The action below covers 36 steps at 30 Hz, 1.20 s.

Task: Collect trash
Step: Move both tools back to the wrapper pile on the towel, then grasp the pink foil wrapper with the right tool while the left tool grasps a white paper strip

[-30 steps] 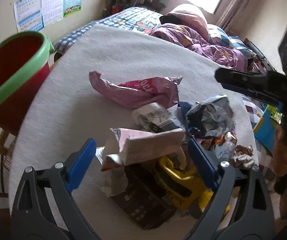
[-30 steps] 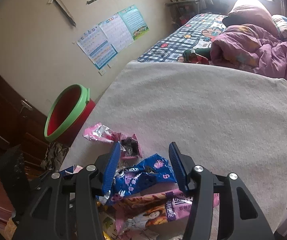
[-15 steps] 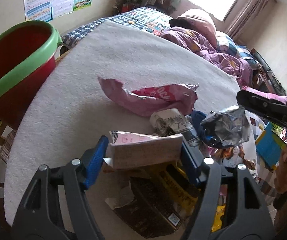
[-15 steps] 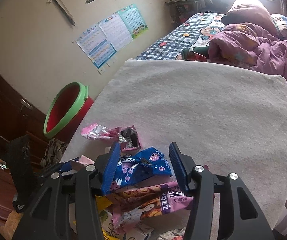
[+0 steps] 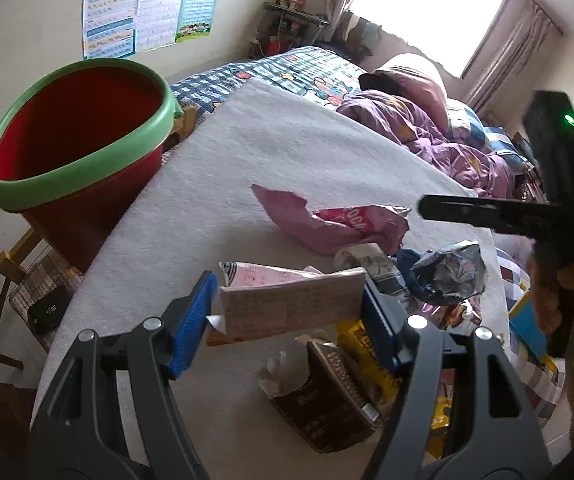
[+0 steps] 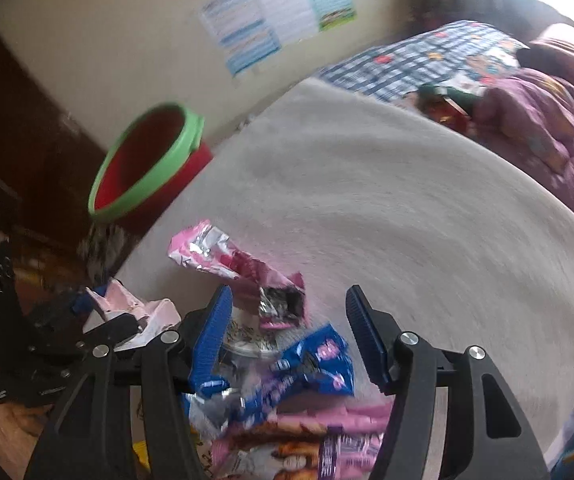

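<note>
Red bin (image 5: 75, 148) nearer; towel-covered table (image 5: 287, 148).

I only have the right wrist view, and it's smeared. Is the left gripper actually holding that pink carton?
Observer: Yes. In the left wrist view, the left gripper has both blue pads pressed on the ends of the pink carton, which is held above the pile.
Operator: What's under it?
Observer: A brown box and a yellow wrapper, lying on the grey table cover.
Operator: Anything in the bucket?
Observer: The part of the red bucket interior that shows is bare. Its bottom is out of sight.
</note>
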Each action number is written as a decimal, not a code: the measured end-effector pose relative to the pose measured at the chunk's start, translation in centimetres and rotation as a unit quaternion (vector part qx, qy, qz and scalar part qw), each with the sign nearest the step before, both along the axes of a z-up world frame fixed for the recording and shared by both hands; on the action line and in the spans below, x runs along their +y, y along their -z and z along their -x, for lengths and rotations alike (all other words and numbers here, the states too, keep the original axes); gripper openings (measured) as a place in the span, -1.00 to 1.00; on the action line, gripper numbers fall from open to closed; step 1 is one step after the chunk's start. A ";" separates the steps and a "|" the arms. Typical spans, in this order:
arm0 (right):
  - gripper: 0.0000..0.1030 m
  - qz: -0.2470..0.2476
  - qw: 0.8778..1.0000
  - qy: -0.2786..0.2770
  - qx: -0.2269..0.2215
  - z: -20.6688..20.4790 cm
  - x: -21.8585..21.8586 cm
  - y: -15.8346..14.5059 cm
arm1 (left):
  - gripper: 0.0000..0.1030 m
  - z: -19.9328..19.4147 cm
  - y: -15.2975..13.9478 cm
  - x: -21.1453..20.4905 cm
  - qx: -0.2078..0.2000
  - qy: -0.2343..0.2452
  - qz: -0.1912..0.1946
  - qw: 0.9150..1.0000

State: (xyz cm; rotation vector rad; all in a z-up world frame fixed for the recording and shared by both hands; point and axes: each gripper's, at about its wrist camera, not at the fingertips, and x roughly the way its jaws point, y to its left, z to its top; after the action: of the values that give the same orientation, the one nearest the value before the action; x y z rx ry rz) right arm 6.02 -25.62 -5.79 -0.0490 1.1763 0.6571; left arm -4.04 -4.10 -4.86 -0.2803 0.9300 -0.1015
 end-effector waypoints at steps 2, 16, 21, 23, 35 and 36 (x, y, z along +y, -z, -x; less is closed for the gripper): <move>0.13 0.007 1.000 -0.010 0.014 -0.8 0.8 0.8 | 0.30 0.2 0.1 0.2 0.001 -0.004 0.000 1.000; -0.43 0.003 0.996 -0.033 0.079 -1.9 2.2 4.5 | 0.30 0.2 0.6 1.0 0.005 -0.019 0.000 1.000; -0.53 -0.020 0.997 -0.021 0.072 -1.4 1.6 3.8 | 0.30 0.0 0.5 0.5 0.000 -0.010 -0.014 1.000; -0.56 -0.025 0.998 -0.014 0.064 -1.2 1.4 3.4 | 0.30 0.0 0.6 0.6 -0.001 -0.009 -0.016 1.000; -0.57 -0.058 0.995 0.071 -0.028 0.4 -1.2 -1.1 | 0.30 -0.1 0.7 0.9 -0.003 -0.023 -0.020 1.000; -0.57 -0.059 0.995 0.076 -0.036 0.7 -1.3 -1.3 | 0.30 -0.1 0.6 0.9 -0.003 -0.024 -0.020 1.000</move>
State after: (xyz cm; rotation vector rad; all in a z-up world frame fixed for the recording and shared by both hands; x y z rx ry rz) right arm 5.36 -26.94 -4.44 0.1147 1.0583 0.5847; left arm -3.92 -3.18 -5.51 -0.2649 0.9175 -0.0397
